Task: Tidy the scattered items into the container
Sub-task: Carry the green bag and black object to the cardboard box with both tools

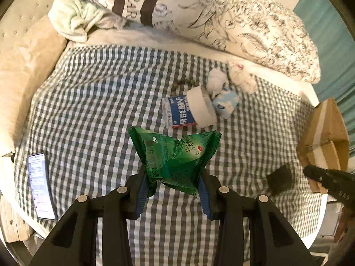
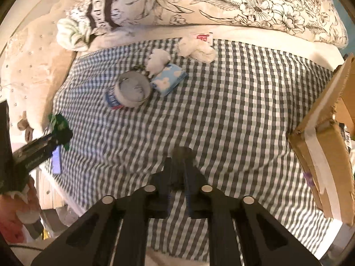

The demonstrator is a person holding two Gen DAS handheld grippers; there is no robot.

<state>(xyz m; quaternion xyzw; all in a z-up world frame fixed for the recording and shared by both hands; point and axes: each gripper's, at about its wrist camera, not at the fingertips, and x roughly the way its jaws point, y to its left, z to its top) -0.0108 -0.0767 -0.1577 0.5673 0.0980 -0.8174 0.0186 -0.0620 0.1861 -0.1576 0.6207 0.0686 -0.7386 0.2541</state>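
Observation:
My left gripper [image 1: 173, 188] is shut on a crumpled green sachet [image 1: 175, 155] and holds it above the checked bedsheet. From the right wrist, this same sachet [image 2: 60, 126] shows at far left. On the sheet lie a white bottle [image 1: 188, 108] with a blue label, a light blue tissue pack [image 1: 226, 104], two white tissue wads [image 1: 216, 82] and several small greenish beads [image 1: 177, 85]. My right gripper [image 2: 178, 168] is shut above bare sheet. A small dark blur [image 2: 182, 153] shows at its tips; I cannot tell whether it is a held thing or a shadow.
An open cardboard box [image 2: 321, 155] stands at the bed's right edge. A phone [image 1: 41, 186] lies at the left edge of the sheet. A floral pillow [image 1: 244, 22] and a pale green towel [image 1: 73, 17] lie at the head. The checked sheet [image 2: 233, 110] stretches between bottle and box.

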